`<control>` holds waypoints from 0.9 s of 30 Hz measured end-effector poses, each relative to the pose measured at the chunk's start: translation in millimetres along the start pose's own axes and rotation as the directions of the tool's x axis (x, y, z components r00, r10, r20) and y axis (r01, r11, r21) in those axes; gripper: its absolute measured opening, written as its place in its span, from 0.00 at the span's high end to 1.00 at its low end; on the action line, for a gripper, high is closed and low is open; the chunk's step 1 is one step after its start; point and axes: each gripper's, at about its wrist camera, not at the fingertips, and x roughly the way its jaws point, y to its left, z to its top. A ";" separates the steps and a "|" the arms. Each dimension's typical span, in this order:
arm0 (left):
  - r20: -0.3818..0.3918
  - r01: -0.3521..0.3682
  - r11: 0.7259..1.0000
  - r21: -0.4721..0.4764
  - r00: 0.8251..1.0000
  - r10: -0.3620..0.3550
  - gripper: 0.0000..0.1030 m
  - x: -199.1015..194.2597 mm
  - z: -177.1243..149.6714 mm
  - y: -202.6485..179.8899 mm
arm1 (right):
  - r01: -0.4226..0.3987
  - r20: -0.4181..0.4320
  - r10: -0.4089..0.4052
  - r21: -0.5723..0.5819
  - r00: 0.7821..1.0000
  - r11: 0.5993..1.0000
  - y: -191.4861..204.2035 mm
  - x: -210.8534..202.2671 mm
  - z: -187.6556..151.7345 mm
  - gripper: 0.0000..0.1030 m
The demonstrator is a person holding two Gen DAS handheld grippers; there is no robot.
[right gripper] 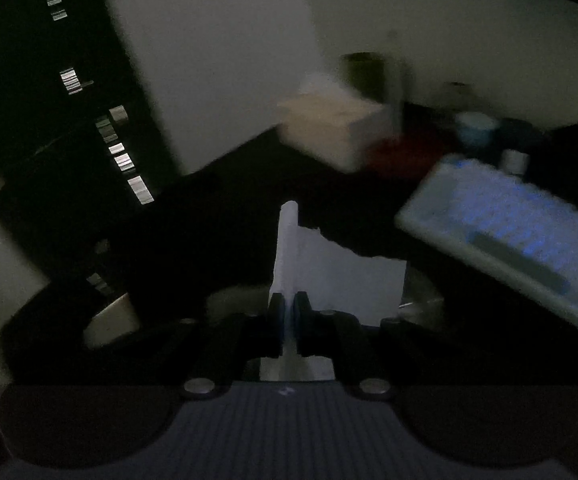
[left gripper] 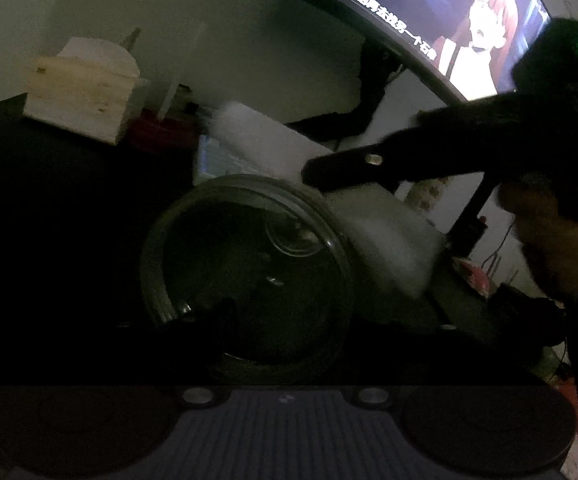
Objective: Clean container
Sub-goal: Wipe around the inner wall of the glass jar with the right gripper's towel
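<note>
Right jaws pinching one white tissue (right gripper: 289,248), left jaws unclear, one glass container (left gripper: 249,272), one keyboard (right gripper: 509,232).

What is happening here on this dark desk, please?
A person is cleaning a clear round container with two tools. The right hand-held gripper is shut on a white paper towel just above the container's rim. The container lies tilted in front of the left camera; the left hand-held gripper's own grip is too dark to see. A keyboard lies behind.

We see a clear, dark-tinted container (left gripper: 249,276), a white cloth (right gripper: 289,248), a pale wooden box (left gripper: 81,96) upper left, and a blue-lit white keyboard (right gripper: 509,232).
</note>
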 end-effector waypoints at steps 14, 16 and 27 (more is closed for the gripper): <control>0.014 0.014 1.000 -0.027 1.000 -0.013 0.48 0.3 2.1 8.3 | -0.062 0.023 0.063 -0.031 0.998 0.998 10.5 0.3 -8.0 0.94; 0.014 0.008 1.000 -0.030 1.000 -0.008 0.48 -0.4 2.2 7.5 | -0.005 0.030 0.004 0.046 1.000 0.999 -10.6 5.3 -1.0 0.94; -0.001 0.011 1.000 -0.008 1.000 -0.011 0.47 -1.8 5.9 2.6 | -0.097 0.018 0.098 -0.047 0.995 0.994 28.7 -8.8 -16.2 0.94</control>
